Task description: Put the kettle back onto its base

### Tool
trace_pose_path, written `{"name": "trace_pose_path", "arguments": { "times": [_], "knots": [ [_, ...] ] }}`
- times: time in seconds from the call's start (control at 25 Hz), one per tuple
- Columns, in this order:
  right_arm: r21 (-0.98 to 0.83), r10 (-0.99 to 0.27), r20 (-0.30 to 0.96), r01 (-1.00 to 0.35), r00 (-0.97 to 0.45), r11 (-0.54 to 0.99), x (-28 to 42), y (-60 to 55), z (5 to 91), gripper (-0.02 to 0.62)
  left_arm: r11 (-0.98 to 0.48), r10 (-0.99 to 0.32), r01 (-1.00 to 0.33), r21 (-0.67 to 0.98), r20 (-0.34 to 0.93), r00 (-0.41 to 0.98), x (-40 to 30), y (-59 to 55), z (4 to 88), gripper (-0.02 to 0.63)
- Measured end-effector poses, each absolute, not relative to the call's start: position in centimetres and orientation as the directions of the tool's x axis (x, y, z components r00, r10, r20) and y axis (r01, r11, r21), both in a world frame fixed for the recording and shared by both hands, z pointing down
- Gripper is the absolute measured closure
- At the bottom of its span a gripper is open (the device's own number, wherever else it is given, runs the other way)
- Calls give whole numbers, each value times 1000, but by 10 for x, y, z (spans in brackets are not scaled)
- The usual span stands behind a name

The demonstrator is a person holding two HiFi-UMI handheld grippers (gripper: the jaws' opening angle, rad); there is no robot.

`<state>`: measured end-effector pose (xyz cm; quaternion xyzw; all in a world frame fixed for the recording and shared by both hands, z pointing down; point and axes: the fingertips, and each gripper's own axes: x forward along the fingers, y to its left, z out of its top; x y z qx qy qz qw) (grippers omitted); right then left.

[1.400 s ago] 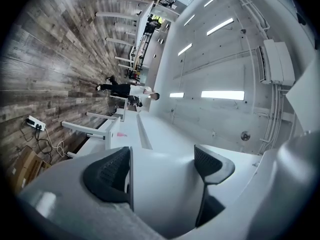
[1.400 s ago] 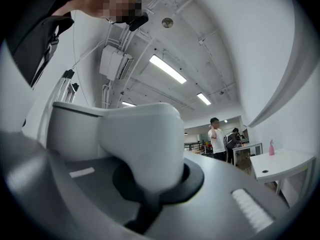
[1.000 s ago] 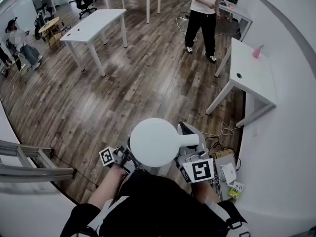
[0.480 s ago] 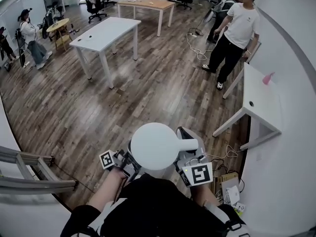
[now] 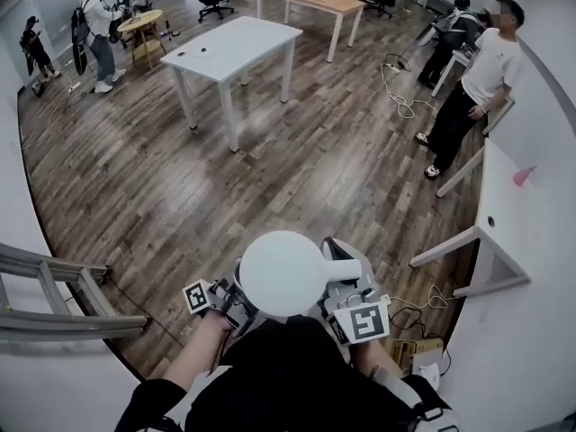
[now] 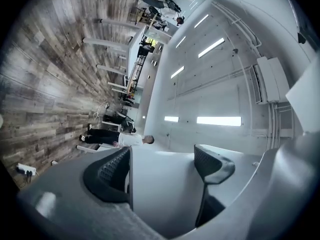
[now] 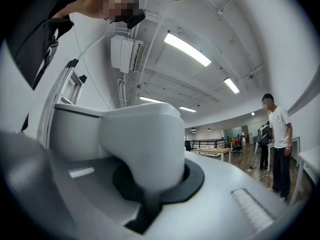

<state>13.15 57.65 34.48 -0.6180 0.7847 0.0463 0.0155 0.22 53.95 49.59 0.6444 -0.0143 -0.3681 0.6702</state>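
The white kettle [image 5: 281, 273] hangs in the air at 6 o'clock, close to the carrier's body, with its handle [image 5: 345, 268] pointing to 3 o'clock. The right gripper [image 7: 150, 184] is clamped on this handle. The left gripper [image 6: 160, 166] has its jaws wide, pressed on the kettle's body. No base is visible. I judge that it is best to carry the kettle level and find the base before lowering it. Farther away, a white table [image 5: 236, 45] stands at 11 o'clock and a person [image 5: 477, 79] at 2 o'clock.
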Motion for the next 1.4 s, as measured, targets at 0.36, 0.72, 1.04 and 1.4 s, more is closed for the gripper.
{"name": "trace_pose_path", "arguments": {
  "times": [0.36, 0.72, 1.04, 1.4],
  "knots": [
    [42, -931, -63, -933, -359, 357, 134, 461, 354, 592, -176, -609, 438, 882, -447, 655, -7, 442, 498, 195],
    [70, -887, -168, -903, -430, 425, 179, 355, 329, 591, -273, -630, 419, 866, -490, 602, 38, 338, 479, 195],
    [71, -896, -143, -908, -419, 413, 220, 292, 332, 591, -264, -650, 416, 870, -479, 590, 74, 282, 481, 195],
    [76, -901, -108, -907, -420, 414, 205, 219, 351, 591, -252, -654, 430, 867, -480, 586, 62, 211, 501, 195]
  ]
}}
